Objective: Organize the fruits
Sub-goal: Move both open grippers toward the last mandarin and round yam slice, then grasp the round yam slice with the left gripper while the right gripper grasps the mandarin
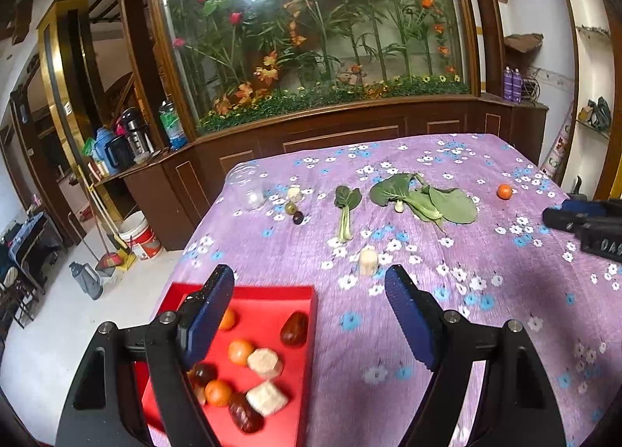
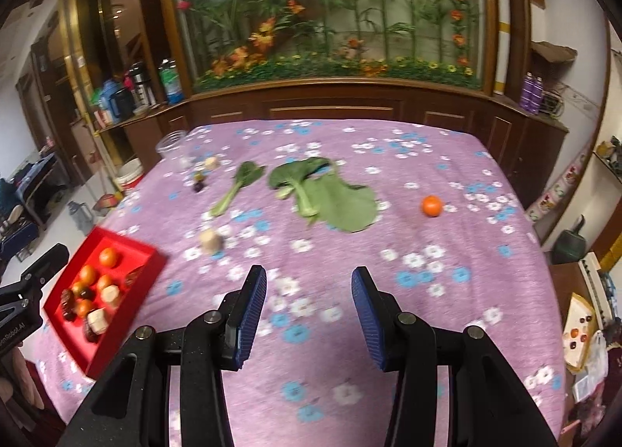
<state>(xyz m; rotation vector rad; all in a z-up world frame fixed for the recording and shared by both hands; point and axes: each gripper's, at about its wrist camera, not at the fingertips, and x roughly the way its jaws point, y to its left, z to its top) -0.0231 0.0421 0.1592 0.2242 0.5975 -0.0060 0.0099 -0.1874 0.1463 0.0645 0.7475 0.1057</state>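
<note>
A red tray (image 1: 272, 291) (image 2: 116, 248) at the table's near left corner holds several oranges, dark dates and pale peeled chunks. My left gripper (image 1: 311, 283) is open and empty, above the tray's right edge. A pale chunk (image 1: 368, 261) (image 2: 211, 240) lies on the cloth just beyond it. A loose orange (image 1: 504, 191) (image 2: 432, 206) lies at the far right. Small dark fruits (image 1: 297, 217) (image 2: 199, 185) and another pale piece (image 1: 294, 194) (image 2: 210, 163) lie at the far left. My right gripper (image 2: 309, 283) is open and empty over the middle of the cloth; it also shows in the left wrist view (image 1: 583, 227).
Green leafy vegetables (image 1: 423, 200) (image 2: 326, 194) and a smaller stalk (image 1: 346, 213) (image 2: 237, 186) lie across the middle of the purple flowered tablecloth (image 1: 486, 311). A clear glass jar (image 1: 248, 190) (image 2: 175, 147) stands at the far left. A wooden cabinet with a flower display is behind the table.
</note>
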